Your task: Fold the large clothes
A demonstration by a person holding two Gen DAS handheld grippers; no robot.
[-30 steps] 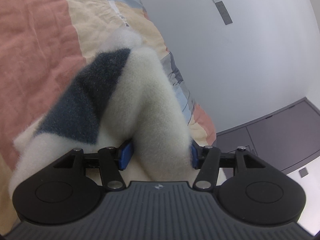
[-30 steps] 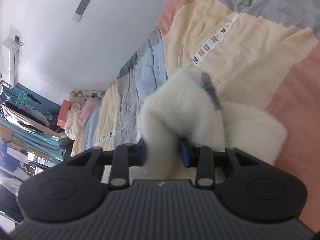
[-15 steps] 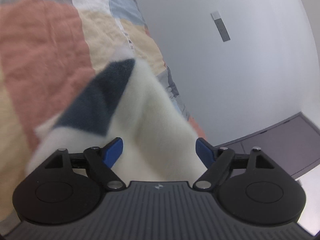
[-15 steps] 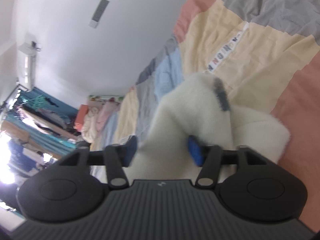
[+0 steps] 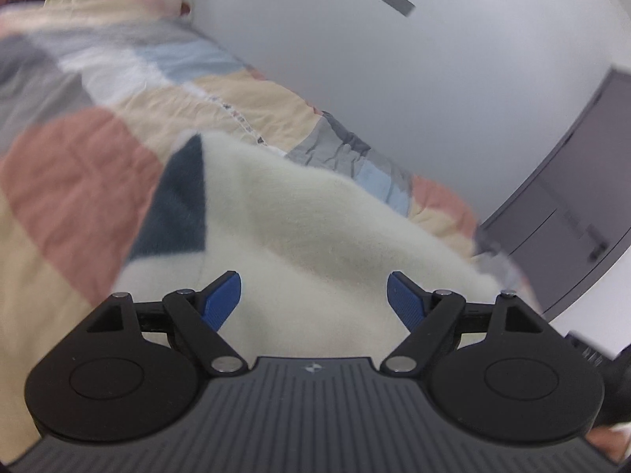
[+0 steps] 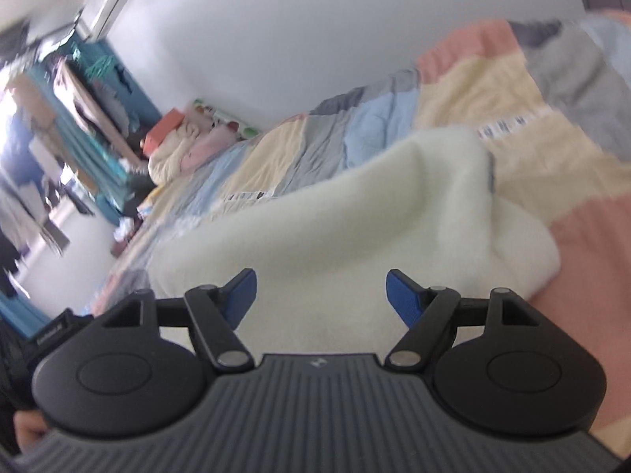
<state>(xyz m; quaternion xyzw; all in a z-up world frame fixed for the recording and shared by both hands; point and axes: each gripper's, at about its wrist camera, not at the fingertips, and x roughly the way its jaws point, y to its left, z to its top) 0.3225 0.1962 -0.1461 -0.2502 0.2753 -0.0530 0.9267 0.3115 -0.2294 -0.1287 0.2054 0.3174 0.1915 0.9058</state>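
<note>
On the patchwork quilt (image 5: 79,181), the fluffy cream fleece garment (image 5: 315,236) lies released.
Left gripper (image 5: 314,295) and right gripper (image 6: 321,295) now gape wide after clamping it: fold laid.

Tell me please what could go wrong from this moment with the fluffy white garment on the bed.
1. The left hand-held gripper and the right hand-held gripper are both open, so the fluffy cream-white garment with a dark blue patch lies loose and its fold may spring open.
2. It bulges on the wrinkled pastel patchwork quilt, so the next fold may come out uneven.
</note>
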